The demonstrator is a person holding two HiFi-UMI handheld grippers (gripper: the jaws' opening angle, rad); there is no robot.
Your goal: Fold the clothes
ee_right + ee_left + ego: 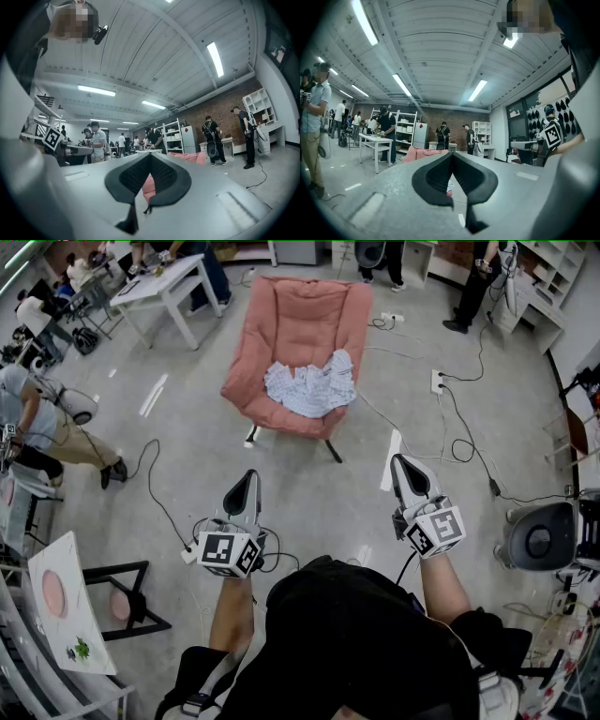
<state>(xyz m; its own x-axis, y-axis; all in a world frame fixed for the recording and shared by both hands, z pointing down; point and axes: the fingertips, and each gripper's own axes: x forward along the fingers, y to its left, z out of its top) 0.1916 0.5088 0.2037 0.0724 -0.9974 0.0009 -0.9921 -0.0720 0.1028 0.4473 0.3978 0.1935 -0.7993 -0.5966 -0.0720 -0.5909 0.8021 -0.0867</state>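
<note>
While a crumpled white patterned garment (311,385) lies on the far pink padded armchair (291,320), we hold the left tool (249,476) and right tool (403,463) near us, both closed and empty.

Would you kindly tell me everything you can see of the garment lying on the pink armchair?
The garment is whitish cloth with a fine dark print, thin-looking and soft. It lies unfolded, crumpled and roughly spread on the seat of the pink armchair, one corner rising against the chair's side padding, its lower edge near the seat's front. Only the chair's cushion touches it.
</note>
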